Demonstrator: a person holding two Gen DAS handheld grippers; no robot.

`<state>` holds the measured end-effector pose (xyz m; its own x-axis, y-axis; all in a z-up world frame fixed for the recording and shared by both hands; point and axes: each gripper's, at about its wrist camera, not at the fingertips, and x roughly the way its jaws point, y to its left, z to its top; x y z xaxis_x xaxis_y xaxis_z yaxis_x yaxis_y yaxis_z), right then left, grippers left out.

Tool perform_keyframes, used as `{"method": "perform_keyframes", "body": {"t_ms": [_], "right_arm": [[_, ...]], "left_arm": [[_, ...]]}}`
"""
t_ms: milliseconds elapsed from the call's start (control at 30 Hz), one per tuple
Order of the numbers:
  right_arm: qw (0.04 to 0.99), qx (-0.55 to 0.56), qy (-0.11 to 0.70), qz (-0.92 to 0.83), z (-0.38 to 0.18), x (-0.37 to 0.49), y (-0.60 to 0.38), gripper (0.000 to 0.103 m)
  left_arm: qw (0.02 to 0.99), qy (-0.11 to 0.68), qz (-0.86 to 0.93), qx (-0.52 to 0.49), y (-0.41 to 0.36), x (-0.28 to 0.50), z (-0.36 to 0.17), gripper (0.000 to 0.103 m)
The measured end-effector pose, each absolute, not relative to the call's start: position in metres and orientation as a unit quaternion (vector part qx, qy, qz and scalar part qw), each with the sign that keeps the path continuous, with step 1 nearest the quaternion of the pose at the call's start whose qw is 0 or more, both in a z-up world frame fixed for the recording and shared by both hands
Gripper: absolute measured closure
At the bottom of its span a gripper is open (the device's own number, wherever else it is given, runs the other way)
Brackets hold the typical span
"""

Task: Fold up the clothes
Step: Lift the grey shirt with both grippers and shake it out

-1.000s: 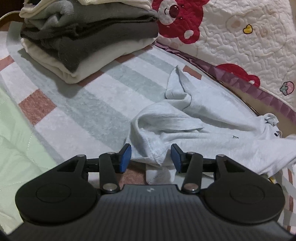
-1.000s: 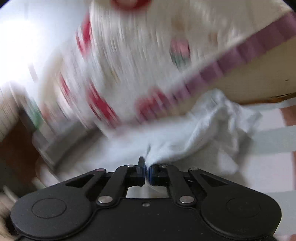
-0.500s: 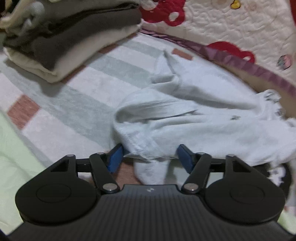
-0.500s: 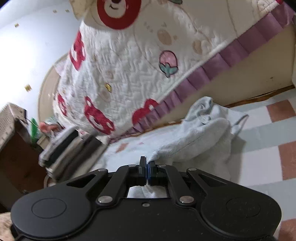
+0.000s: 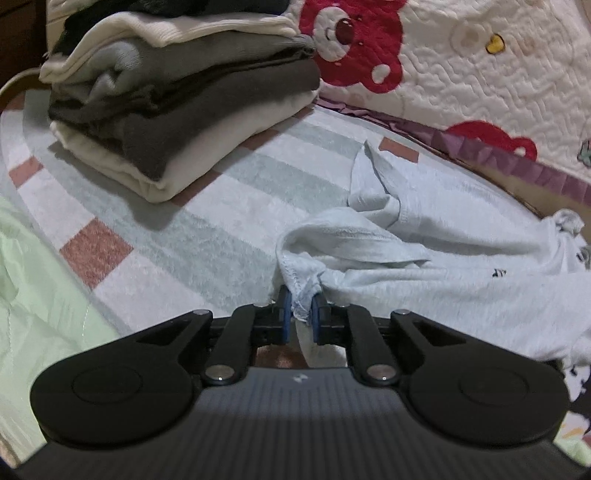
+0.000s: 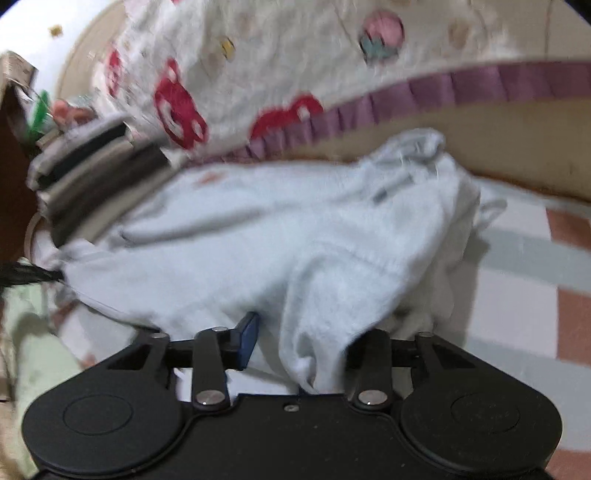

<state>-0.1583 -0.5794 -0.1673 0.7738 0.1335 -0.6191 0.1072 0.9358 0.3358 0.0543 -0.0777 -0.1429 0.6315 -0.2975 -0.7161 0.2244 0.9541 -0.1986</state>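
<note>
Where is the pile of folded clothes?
In the left wrist view the pile of folded clothes sits at the upper left on the striped mat, beside the bear quilt and apart from the crumpled pale blue garment.

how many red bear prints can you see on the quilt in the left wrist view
2. One full red bear face sits at the top, just right of the folded clothes stack. A second, partial red bear lies lower right, above the purple trim. More may be out of frame.
</note>
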Motion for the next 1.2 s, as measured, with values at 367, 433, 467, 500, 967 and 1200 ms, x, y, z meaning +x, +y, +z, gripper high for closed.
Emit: {"method": "perform_keyframes", "body": {"t_ms": [367,433,467,500,967,1200], "right_arm": [[0.934,0.315,0.165,0.041,-0.053,-0.204,-0.625,0.099],[0.939,0.293,0.182,0.014,-0.048,-0.219,-0.622,0.099],[0.941,0.281,0.190,0.001,-0.045,-0.227,-0.621,0.099],[0.941,0.265,0.207,-0.016,-0.044,-0.235,-0.618,0.099],[0.900,0.257,0.338,-0.095,-0.105,-0.307,-0.595,0.099],[0.885,0.351,0.288,-0.101,-0.113,-0.252,-0.638,0.099]], "left_arm": [[0.935,0.297,-0.162,-0.106,-0.044,0.028,-0.046,0.096],[0.931,0.298,-0.169,-0.124,-0.039,0.016,-0.037,0.096],[0.926,0.305,-0.172,-0.140,-0.035,0.010,-0.036,0.097],[0.920,0.313,-0.175,-0.156,-0.032,0.004,-0.035,0.097],[0.870,0.447,-0.183,-0.095,-0.042,-0.040,-0.082,0.097],[0.893,0.401,-0.170,-0.114,-0.057,0.044,-0.032,0.099]]}}
